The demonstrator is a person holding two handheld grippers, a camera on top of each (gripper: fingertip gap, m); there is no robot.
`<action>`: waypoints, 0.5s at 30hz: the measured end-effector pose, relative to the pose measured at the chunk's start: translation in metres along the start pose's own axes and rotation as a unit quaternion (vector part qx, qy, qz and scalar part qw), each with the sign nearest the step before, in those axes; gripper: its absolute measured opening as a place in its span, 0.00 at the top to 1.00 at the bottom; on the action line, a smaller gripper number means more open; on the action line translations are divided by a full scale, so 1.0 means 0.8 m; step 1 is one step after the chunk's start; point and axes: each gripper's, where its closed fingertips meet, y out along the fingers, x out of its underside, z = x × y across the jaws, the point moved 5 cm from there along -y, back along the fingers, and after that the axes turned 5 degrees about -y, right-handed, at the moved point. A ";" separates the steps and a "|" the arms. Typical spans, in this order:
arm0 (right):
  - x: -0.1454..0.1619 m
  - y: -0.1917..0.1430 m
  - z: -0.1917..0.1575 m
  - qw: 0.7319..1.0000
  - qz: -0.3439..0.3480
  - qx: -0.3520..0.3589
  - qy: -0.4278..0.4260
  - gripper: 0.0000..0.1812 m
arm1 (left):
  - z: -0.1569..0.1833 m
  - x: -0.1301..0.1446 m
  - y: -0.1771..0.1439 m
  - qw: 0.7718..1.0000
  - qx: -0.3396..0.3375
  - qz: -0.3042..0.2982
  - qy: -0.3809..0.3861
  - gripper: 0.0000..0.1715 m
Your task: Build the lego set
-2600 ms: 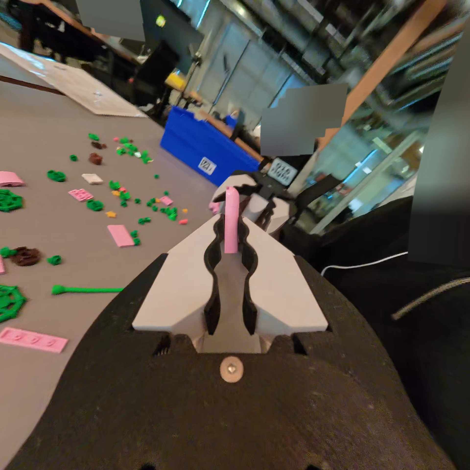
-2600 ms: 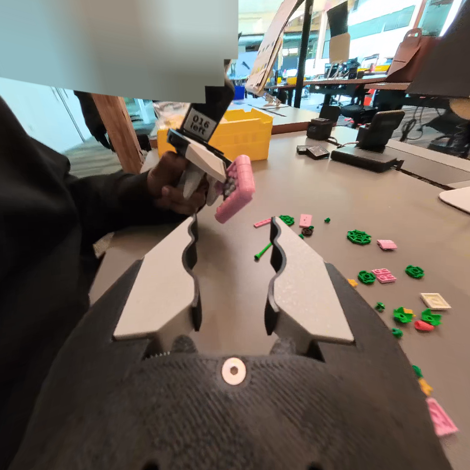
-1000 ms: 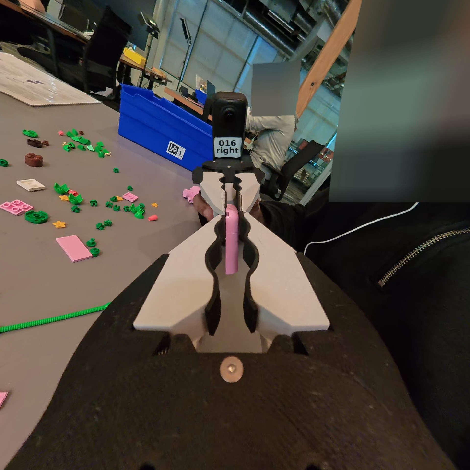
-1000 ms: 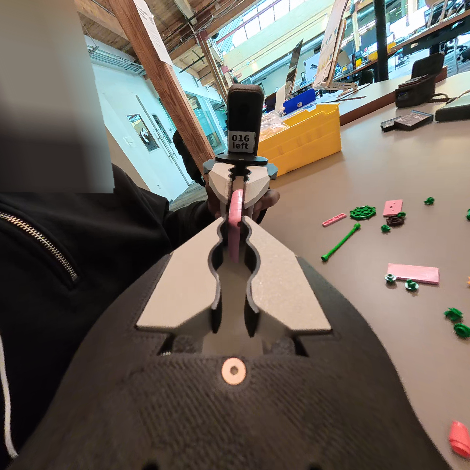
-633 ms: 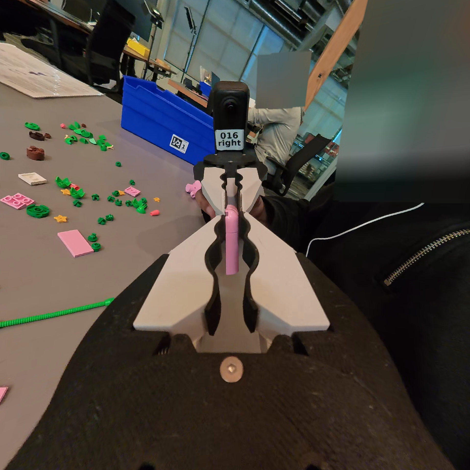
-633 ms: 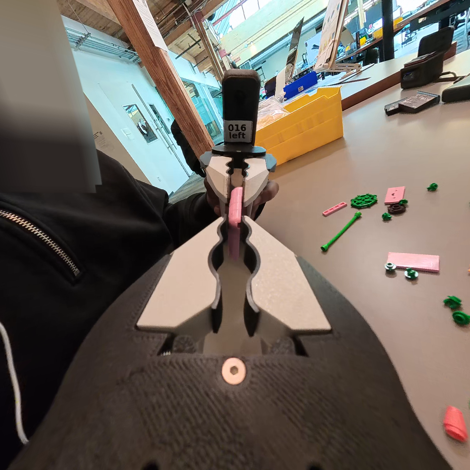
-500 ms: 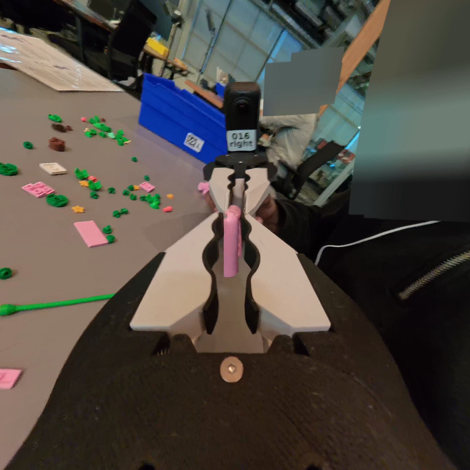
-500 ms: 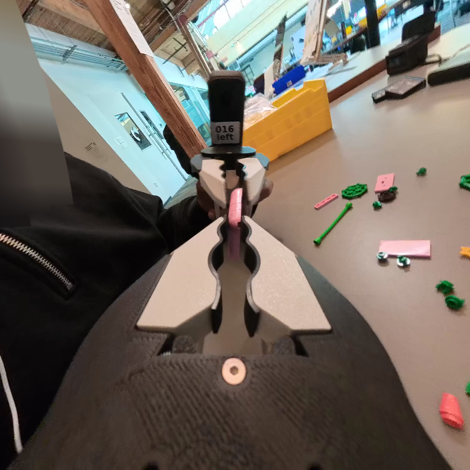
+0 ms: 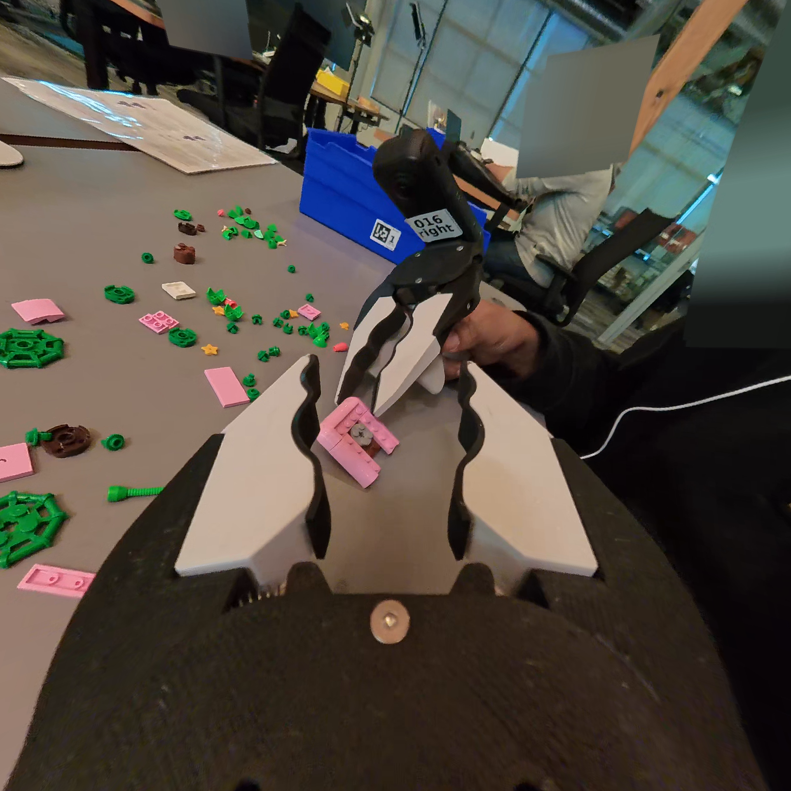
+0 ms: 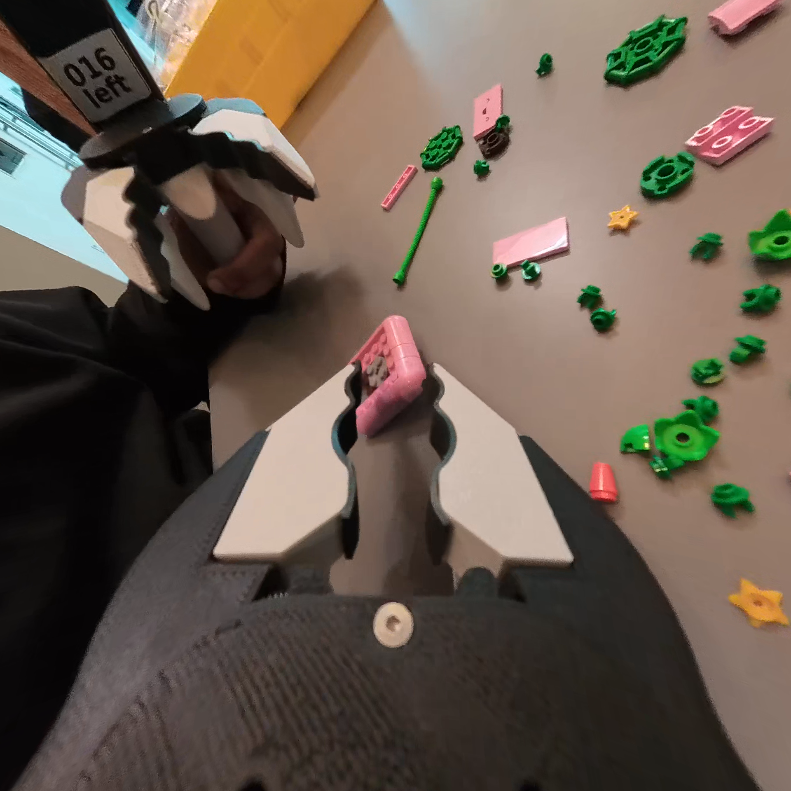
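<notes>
while the pink lego block (image 9: 356, 441) sits on the grey table (image 9: 107, 398), both grippers are close to it. the left gripper (image 9: 387, 376) has its two fingers spread wide apart and holds nothing, and the block shows in the gap between them. the right gripper (image 10: 391, 374) points down at the block, with its fingers partly apart. one finger tip touches the edge of the block, but i cannot tell if the fingers are pinching it. the block is a flat pink square made of a few pink pieces, with a small grey round piece (image 10: 376, 369) in its middle, and it looks tipped up on one side. lots of loose pieces lie on the table on the far side of the block from the person in the black jacket (image 9: 685, 428). near the block is a flat pink tile (image 9: 226, 386) with two tiny green bits just beside it. a long thin green stick (image 10: 418, 231) lies further out from the block. past the tile are many small green leaf pieces (image 9: 274, 325), a little orange star (image 9: 209, 349) and a pink plate with bumps (image 9: 158, 321). two big green web-shaped pieces (image 9: 28, 347) are well apart from the block. a blue bin (image 9: 342, 201) stands far behind the block, and a yellow bin (image 10: 274, 47) stands behind the left gripper in the right wrist view.
</notes>
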 end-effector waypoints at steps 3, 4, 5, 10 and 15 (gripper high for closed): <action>-0.006 -0.005 -0.003 1.000 0.019 0.000 -0.023 0.80 | 0.000 0.001 0.001 1.000 -0.006 -0.001 0.007 0.64; -0.009 -0.007 -0.004 0.999 0.029 0.000 -0.034 0.78 | 0.001 0.000 0.000 1.000 -0.006 0.000 0.007 0.64; -0.012 -0.010 -0.005 0.998 0.040 0.005 -0.045 0.78 | 0.001 0.000 -0.001 1.000 -0.006 0.003 0.006 0.65; -0.024 -0.023 -0.009 0.985 0.078 0.064 -0.137 0.77 | -0.001 -0.007 -0.007 1.000 -0.014 0.025 0.009 0.67; -0.021 -0.017 -0.018 0.965 0.060 0.112 -0.228 0.79 | -0.001 -0.007 -0.010 0.999 -0.022 0.027 0.018 0.67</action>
